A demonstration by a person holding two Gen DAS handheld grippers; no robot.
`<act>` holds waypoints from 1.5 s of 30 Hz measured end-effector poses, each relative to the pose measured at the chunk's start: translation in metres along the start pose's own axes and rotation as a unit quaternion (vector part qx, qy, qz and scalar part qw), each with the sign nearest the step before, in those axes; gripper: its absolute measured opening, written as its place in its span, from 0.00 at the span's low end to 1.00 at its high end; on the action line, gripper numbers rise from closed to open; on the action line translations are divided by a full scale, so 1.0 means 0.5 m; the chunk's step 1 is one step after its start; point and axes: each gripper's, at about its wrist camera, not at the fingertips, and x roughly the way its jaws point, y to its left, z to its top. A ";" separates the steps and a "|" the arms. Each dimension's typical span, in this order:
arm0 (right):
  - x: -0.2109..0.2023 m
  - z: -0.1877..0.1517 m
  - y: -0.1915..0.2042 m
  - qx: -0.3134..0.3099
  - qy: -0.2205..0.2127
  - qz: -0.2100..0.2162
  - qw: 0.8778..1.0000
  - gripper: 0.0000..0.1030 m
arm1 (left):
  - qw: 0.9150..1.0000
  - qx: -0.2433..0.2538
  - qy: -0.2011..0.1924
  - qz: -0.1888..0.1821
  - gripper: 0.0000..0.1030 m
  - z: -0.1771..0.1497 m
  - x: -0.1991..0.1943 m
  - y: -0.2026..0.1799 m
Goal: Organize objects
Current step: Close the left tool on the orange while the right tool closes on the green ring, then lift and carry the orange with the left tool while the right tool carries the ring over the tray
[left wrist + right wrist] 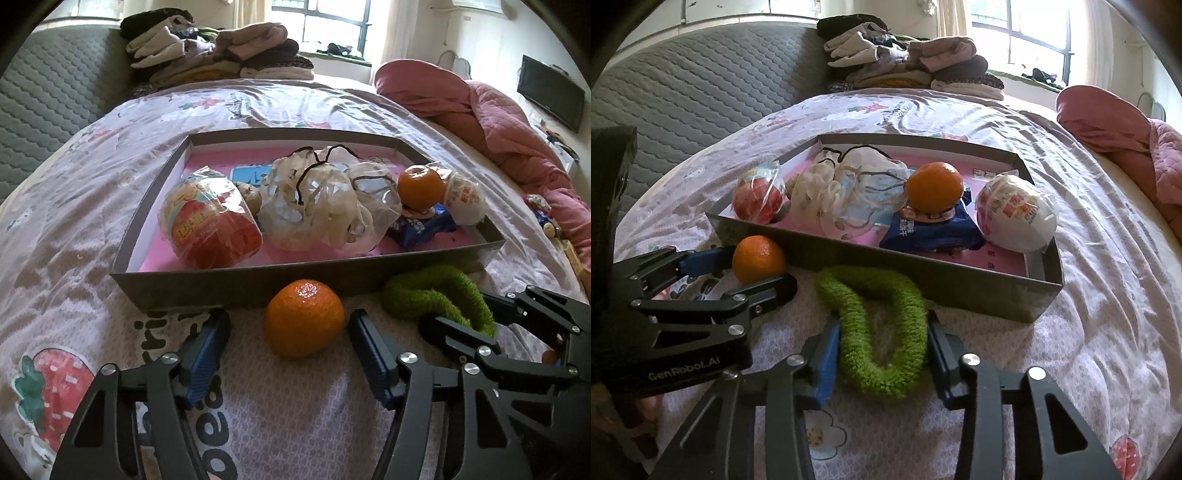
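A: Loose orange (303, 318) lower centre, on the bed just outside the box (236, 286); left hand-held gripper (288, 334) spread around it, no contact.

B: Green ring (882, 332)?

A: Right hand-held gripper (882, 345) spread, straddling it. Snacks already boxed; those two left, I'd say. Low near wall, open bed around.

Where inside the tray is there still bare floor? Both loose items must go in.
Bare pink floor shows in the tray along its near wall, in front of the red snack bag, and at the far-left corner. Around the plastic bags and blue packet it is crowded.
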 end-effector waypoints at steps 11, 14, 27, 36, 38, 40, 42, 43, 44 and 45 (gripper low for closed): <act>-0.009 -0.002 -0.003 0.000 -0.005 0.007 1.000 0.24 | 1.000 0.017 -0.007 -0.010 0.39 0.000 -0.003 -0.016; -0.013 -0.001 -0.005 0.003 -0.008 0.011 1.000 0.24 | 1.000 0.014 -0.008 -0.012 0.39 0.001 -0.007 -0.017; -0.063 0.007 -0.013 0.008 -0.041 0.015 0.999 0.23 | 0.999 0.011 -0.033 -0.017 0.39 0.012 -0.059 -0.014; -0.106 0.024 -0.019 0.013 -0.070 0.013 0.997 0.23 | 0.998 0.006 -0.048 -0.026 0.39 0.028 -0.095 -0.017; -0.115 0.030 -0.020 0.010 -0.076 0.012 0.997 0.23 | 0.998 0.006 -0.055 -0.026 0.39 0.034 -0.105 -0.019; -0.124 0.036 -0.020 0.009 -0.082 0.011 0.997 0.23 | 0.998 0.009 -0.061 -0.027 0.39 0.040 -0.114 -0.020; -0.131 0.044 -0.020 0.007 -0.088 0.009 0.996 0.23 | 0.997 0.014 -0.066 -0.026 0.39 0.049 -0.122 -0.023; -0.136 0.048 -0.018 0.005 -0.090 0.007 0.996 0.23 | 0.997 0.016 -0.070 -0.026 0.39 0.053 -0.127 -0.024; -0.137 0.052 -0.018 0.005 -0.092 0.006 0.996 0.23 | 0.997 0.018 -0.073 -0.025 0.39 0.055 -0.130 -0.025; -0.139 0.056 -0.018 0.004 -0.094 0.005 0.996 0.23 | 0.997 0.019 -0.076 -0.023 0.39 0.059 -0.133 -0.024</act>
